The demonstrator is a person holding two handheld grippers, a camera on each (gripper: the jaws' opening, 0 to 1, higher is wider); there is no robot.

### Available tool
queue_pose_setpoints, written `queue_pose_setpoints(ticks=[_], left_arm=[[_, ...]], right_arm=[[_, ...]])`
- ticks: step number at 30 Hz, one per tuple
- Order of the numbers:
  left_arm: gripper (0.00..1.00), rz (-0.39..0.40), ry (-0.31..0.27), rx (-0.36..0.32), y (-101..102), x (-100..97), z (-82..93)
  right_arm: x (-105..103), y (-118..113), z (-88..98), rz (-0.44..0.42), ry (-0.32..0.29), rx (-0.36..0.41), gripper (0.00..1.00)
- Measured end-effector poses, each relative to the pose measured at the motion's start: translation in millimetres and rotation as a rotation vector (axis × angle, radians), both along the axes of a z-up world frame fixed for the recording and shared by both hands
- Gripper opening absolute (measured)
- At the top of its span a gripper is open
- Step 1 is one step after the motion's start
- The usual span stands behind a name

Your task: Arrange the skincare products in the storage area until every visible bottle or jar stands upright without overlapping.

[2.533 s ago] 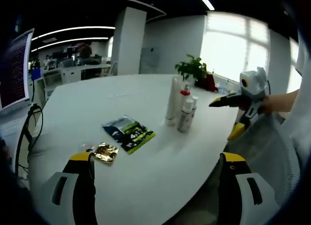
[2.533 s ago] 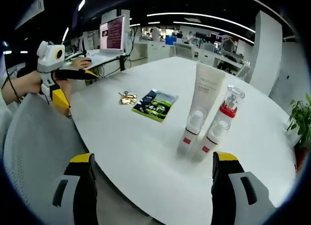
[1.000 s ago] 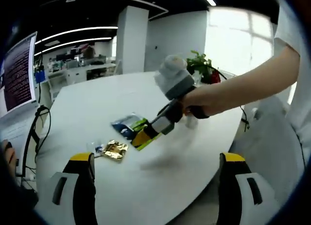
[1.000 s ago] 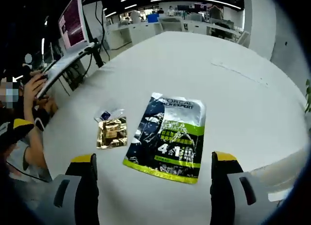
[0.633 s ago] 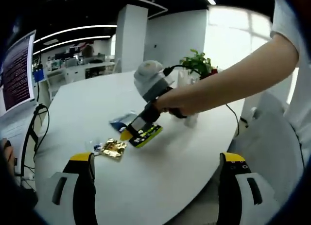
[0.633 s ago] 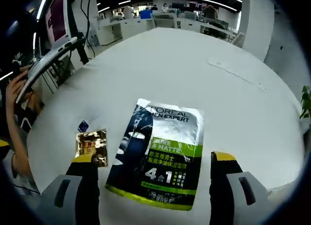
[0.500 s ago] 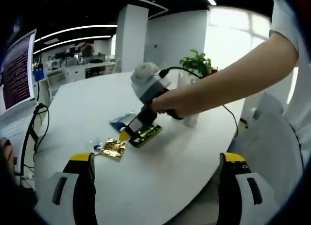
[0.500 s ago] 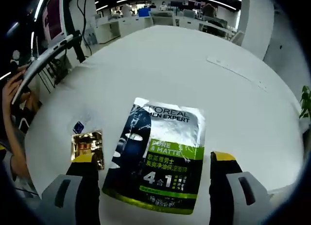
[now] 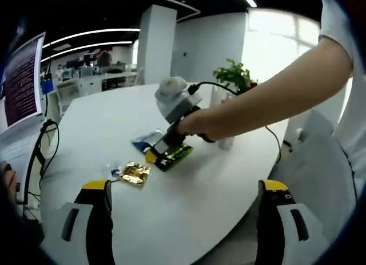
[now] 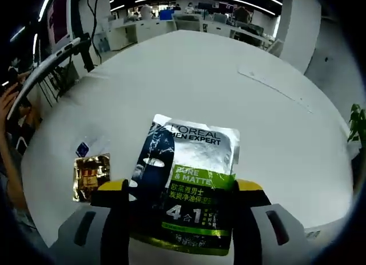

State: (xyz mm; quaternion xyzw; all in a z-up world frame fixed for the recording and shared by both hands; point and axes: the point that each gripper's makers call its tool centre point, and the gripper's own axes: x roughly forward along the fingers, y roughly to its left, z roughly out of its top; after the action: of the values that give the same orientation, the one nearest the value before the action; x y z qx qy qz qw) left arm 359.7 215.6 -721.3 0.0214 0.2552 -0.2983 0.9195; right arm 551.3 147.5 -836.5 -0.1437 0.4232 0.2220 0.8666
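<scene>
White tabletop (image 10: pixel 274 133) carried two flat packets: one large sachet (image 10: pixel 189 179) in black, silver and green, and one small gold foil sachet (image 10: pixel 90 174) just beside it, with a small clear wrapper bearing a blue square at the gold one's upper edge. The large sachet read "L'OREAL MEN EXPERT", then "PURE & MATTE" on a green band, then "4", a Chinese character and "1" with further Chinese lines too small to read. The right gripper (image 10: pixel 180 205) had its two yellow-tipped jaws drawn in against the sachet's two long edges, pinching it near its lower end as it lay on the table. In the left gripper view that same gripper (image 9: pixel 153 156), held in a person's hand (image 9: pixel 191 125), touched the sachet (image 9: pixel 171 155) beside the gold packet (image 9: pixel 133 174). The left gripper (image 9: pixel 183 219) stood spread wide with nothing between its jaws. Bottles (image 9: pixel 224 140) stood behind the arm, their number not clear, near one potted plant (image 9: pixel 234 79).
</scene>
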Motion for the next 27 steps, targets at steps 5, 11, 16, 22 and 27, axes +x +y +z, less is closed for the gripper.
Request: queue_pose_setpoints(ticks=[5,11,16,22,27], left_arm=[[0.98,0.001,0.001,0.003,0.5,0.4,-0.3],[0.98,0.001,0.0,0.004,0.4,0.5,0.0],[0.98,0.007,0.001,0.001,1.4,0.9,0.0],[0.98,0.012,0.002,-0.018,1.9,1.4,1.1],[0.98,0.018,0.005,-0.059,0.8,1.3,4.8]], right_arm=[[7.2,-2.9,2.0,0.005,-0.03,-0.008,0.47],[7.6,-4.6,1.8,0.035,-0.042,-0.015,0.35],[7.1,-10.4,2.4,0.035,-0.053,-0.01,0.19],[-4.0,-17.7,6.0,0.049,-0.047,0.019,0.11],[-21.1,-15.1,12.6,0.082,-0.055,0.068,0.09]])
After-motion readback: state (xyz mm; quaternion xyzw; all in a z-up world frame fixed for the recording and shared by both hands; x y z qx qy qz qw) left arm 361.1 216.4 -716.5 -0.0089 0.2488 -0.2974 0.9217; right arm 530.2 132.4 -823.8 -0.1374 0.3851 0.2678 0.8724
